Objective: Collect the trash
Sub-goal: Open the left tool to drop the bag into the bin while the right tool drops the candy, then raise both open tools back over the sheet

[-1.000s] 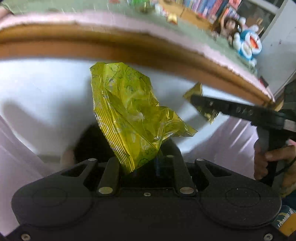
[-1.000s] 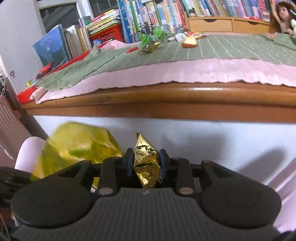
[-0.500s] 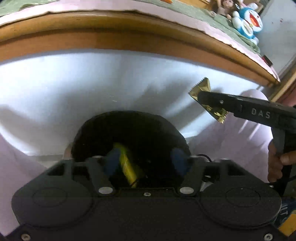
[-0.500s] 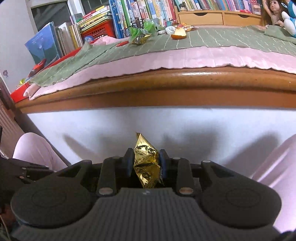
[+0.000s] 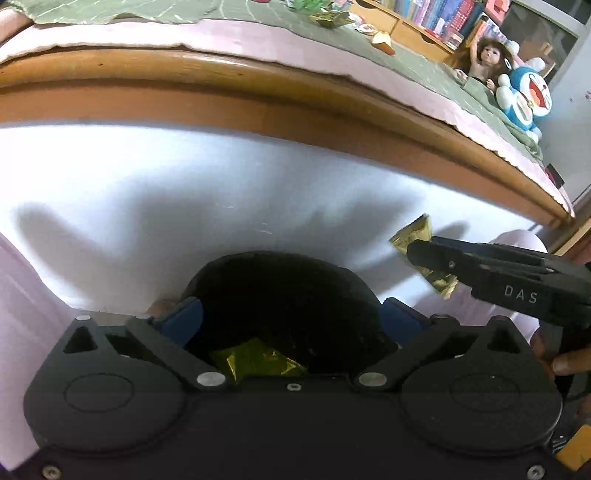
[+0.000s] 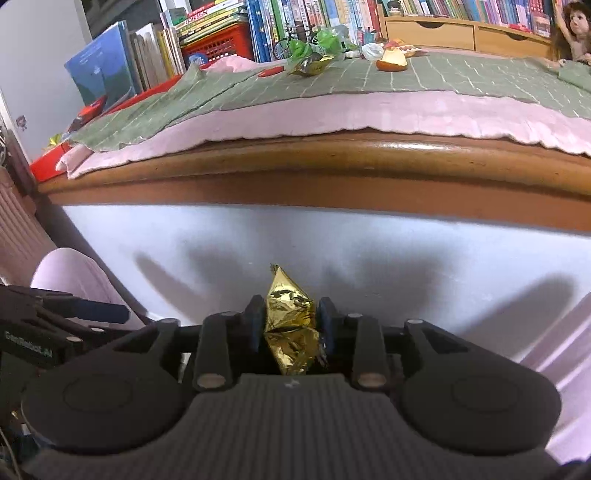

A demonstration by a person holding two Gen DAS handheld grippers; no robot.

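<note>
My left gripper [image 5: 291, 314] stands open over a black bin [image 5: 284, 284], its blue pads [image 5: 183, 314] spread wide. A yellow-green snack bag [image 5: 258, 360] lies inside the bin, free of the fingers. My right gripper [image 6: 291, 317] is shut on a crumpled gold foil wrapper [image 6: 290, 325]. In the left wrist view that right gripper [image 5: 417, 254] hovers to the right of the bin with the gold wrapper [image 5: 415, 232] sticking out of its tip. More trash lies far back on the bed: green wrappers [image 6: 314, 42] and a gold one [image 6: 312, 66].
A wooden bed edge [image 6: 332, 162] with a pink sheet and green mat [image 6: 424, 74] runs across above a white panel [image 5: 184, 192]. Books [image 6: 221, 33] line the back. A doll [image 5: 487, 55] and a blue toy [image 5: 524, 92] sit at the right. A hand [image 5: 569, 363] holds the right gripper.
My left gripper has opened and let go of the yellow-green bag, which has dropped into the black bin. The right gripper keeps the gold wrapper and has barely shifted.
</note>
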